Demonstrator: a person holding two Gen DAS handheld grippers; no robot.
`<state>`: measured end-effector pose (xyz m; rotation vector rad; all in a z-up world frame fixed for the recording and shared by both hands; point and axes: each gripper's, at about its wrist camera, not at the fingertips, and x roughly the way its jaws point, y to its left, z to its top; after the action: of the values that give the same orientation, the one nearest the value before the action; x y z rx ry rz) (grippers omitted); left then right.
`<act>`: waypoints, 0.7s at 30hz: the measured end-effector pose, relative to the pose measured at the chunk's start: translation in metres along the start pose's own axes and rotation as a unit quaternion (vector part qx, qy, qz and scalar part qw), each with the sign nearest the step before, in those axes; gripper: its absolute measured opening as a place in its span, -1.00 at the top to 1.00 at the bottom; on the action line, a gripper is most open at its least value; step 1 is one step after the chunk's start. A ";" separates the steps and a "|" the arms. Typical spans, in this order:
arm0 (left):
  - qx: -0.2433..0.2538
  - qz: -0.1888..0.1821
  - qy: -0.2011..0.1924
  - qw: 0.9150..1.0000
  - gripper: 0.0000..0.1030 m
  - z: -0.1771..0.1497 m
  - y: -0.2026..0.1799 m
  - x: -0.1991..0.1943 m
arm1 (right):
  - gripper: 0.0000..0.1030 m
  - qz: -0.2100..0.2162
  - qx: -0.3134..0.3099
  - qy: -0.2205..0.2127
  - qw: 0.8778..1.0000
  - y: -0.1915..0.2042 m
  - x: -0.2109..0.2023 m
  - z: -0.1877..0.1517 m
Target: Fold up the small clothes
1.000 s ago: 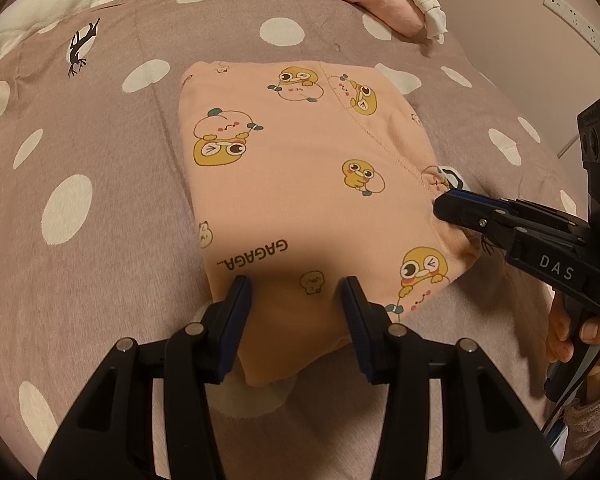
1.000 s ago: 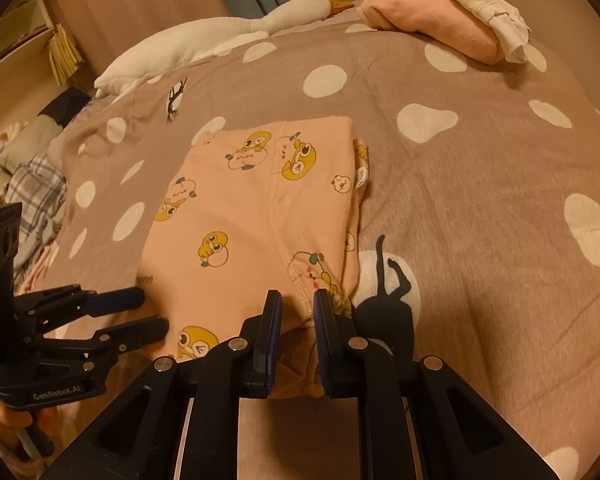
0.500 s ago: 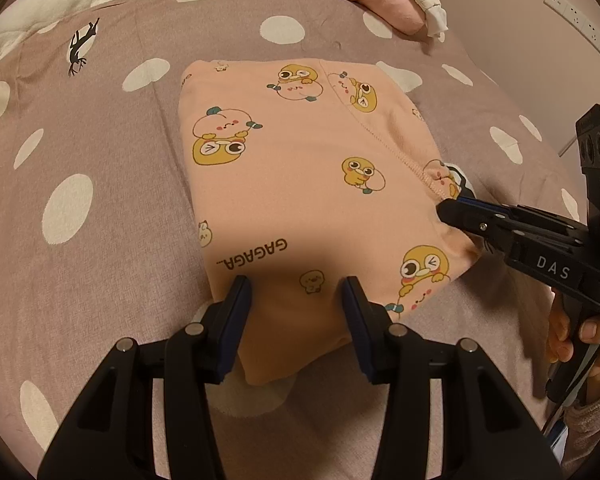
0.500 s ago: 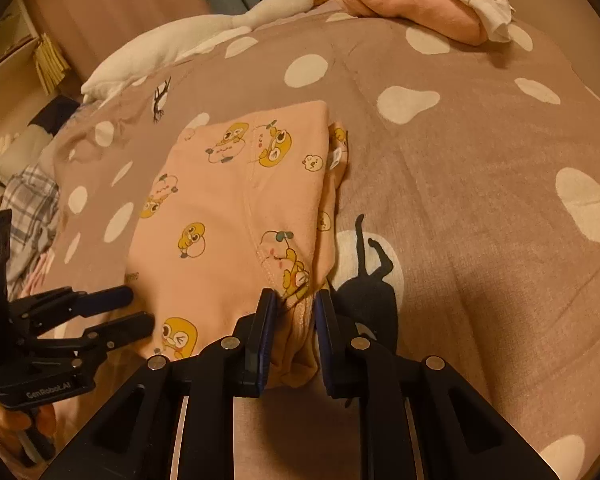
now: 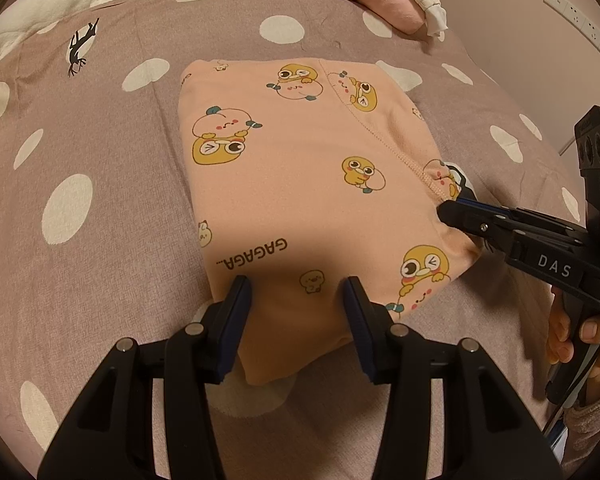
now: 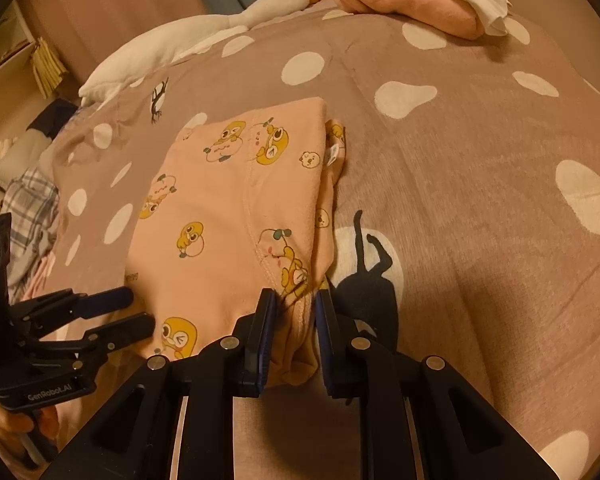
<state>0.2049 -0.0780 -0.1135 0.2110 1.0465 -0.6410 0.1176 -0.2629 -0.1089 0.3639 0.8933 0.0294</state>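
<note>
A small peach garment (image 5: 300,184) printed with yellow ducks lies folded on the spotted bedspread; it also shows in the right wrist view (image 6: 228,232). My left gripper (image 5: 296,304) is open, its jaws wide on either side of the garment's near edge. My right gripper (image 6: 294,316) is shut on the garment's near right corner, with bunched cloth between the jaws. In the left wrist view the right gripper (image 5: 452,210) comes in from the right at that corner. In the right wrist view the left gripper (image 6: 136,312) shows open at the left.
The mauve bedspread (image 6: 480,200) with white spots and black cat prints covers the bed. A folded pink and white pile (image 6: 420,0) and a white goose plush (image 6: 204,36) lie at the far edge. Plaid cloth (image 6: 28,208) lies at the left.
My right gripper has moved forward onto the garment's right corner and lifted it slightly, bunching the cloth. The left gripper has stayed open at the near edge.
</note>
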 end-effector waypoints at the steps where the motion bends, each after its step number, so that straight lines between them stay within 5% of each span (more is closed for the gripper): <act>1: 0.000 0.000 0.000 1.000 0.08 0.000 0.000 0.000 | 0.65 0.001 0.000 0.000 1.000 0.000 0.000 0.000; 21: 0.000 0.000 0.003 1.000 0.07 -0.004 0.002 -0.001 | 0.65 0.004 0.010 0.004 1.000 -0.005 0.000 -0.005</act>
<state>0.2033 -0.0741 -0.1152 0.2131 1.0513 -0.6403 0.1134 -0.2661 -0.1130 0.3858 0.9005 0.0291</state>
